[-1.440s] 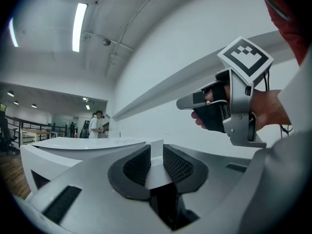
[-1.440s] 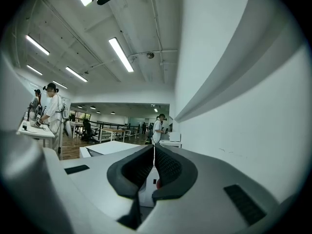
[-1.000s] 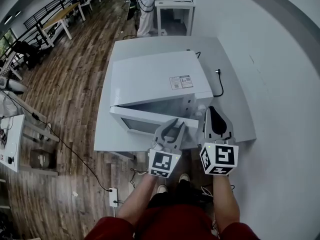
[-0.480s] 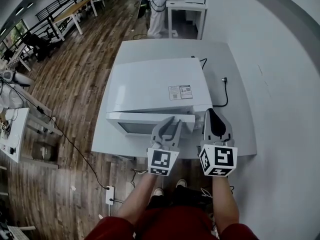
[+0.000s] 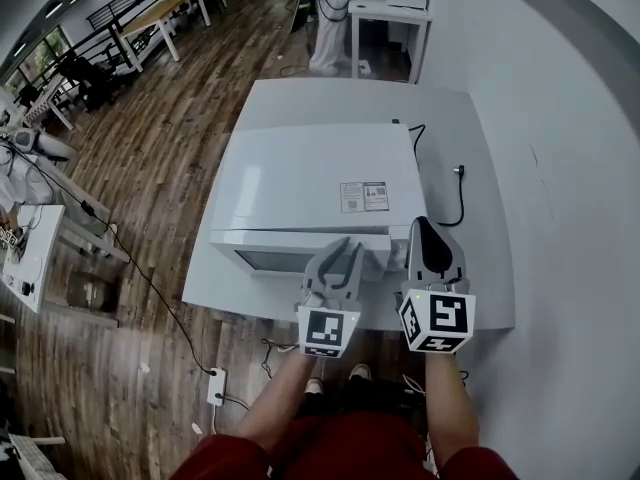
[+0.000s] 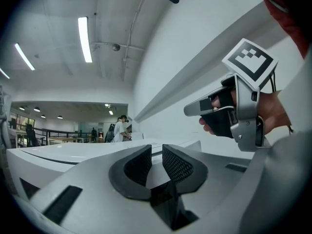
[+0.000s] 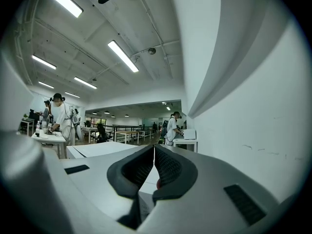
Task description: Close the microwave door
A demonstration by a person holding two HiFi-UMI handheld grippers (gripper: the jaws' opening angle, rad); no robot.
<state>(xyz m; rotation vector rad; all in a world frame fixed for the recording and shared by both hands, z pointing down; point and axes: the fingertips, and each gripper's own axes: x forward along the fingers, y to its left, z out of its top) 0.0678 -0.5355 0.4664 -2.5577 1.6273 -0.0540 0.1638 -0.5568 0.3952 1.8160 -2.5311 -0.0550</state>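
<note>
Head view puts the white box-shaped microwave (image 5: 310, 183) on the grey desk (image 5: 470, 158), its windowed door (image 5: 285, 259) looking nearly flush, long edge running left-right directly ahead of your left claw (image 5: 343, 248). Its jaws have just been closing, slightly apart, empty; your right claw (image 5: 426, 226) is pinched shut on nothing

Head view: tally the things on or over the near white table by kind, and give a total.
Microwave: 1
Cord with plug: 1
Tools: 2, left tool and right tool
Total: 4
</note>
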